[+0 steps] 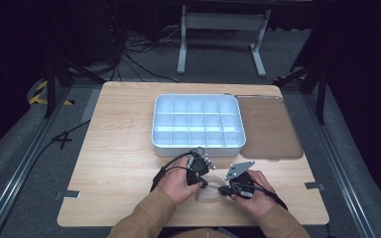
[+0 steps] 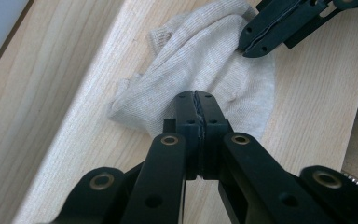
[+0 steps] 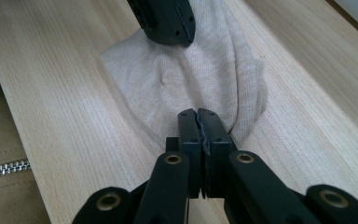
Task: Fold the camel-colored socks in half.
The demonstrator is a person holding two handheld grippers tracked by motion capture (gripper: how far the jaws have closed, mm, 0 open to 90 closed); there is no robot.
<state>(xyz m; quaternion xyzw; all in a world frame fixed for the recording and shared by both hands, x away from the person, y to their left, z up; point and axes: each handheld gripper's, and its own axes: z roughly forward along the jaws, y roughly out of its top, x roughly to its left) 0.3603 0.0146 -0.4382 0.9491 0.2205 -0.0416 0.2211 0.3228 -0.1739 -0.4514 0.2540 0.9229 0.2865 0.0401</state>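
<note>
Pinching a beige sock (image 2: 205,60) at the tabletop's (image 1: 119,148) near edge, I hold both grippers, left (image 2: 197,95) and right (image 3: 198,114), clamped on it; folding likely follows, needing coordinated hands.

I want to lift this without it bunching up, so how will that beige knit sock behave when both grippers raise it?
The sock looks soft and crumpled, so it will probably sag between the left gripper and right gripper, both shut on its edges. It seems thin and light, so likely little load. Its ribbed knit probably grips well, though it may stretch.
</note>
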